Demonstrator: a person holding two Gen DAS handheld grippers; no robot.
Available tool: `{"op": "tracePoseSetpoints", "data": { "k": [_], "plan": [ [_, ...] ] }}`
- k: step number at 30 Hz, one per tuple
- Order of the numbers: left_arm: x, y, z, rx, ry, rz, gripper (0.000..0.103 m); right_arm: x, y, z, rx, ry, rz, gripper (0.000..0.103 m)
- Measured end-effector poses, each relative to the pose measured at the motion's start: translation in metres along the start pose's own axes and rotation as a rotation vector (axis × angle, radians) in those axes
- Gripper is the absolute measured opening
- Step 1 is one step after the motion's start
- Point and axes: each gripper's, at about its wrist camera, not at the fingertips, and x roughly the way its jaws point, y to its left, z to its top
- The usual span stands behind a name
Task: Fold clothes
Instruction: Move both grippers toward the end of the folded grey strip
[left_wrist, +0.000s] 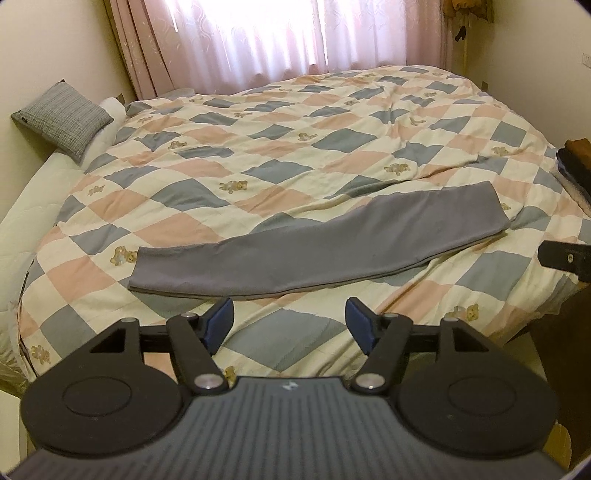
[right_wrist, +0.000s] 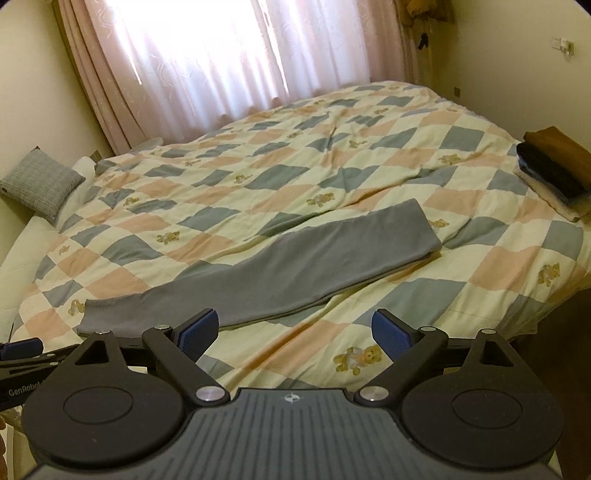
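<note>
A grey garment (left_wrist: 317, 243), folded into a long narrow strip, lies flat across the checked quilt (left_wrist: 258, 147) near the bed's front edge. In the right wrist view the same grey garment (right_wrist: 280, 269) runs from lower left to upper right. My left gripper (left_wrist: 289, 325) hovers open just in front of the strip's near edge, nothing between its blue pads (left_wrist: 221, 320). My right gripper (right_wrist: 295, 334) is also open and empty, held a little short of the strip. Part of the right gripper's body shows at the right edge of the left wrist view.
A stack of folded clothes (right_wrist: 557, 170), brown on top, rests at the bed's right side. A grey pillow (left_wrist: 62, 118) leans at the left by the wall. Pink curtains (left_wrist: 280, 37) hang behind the bed. The bed's front edge drops off below the grippers.
</note>
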Motion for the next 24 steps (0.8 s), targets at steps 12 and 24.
{"op": "tracePoseSetpoints", "data": {
  "k": [12,24],
  "plan": [
    [-0.002,0.011,-0.010,-0.025,0.001,-0.014,0.067,-0.003,0.014,0.002,-0.043,0.010,-0.018,0.094],
    [0.030,0.028,-0.026,-0.063,0.060,-0.022,0.072,0.025,0.027,-0.009,-0.070,0.071,-0.016,0.094]
  ]
}}
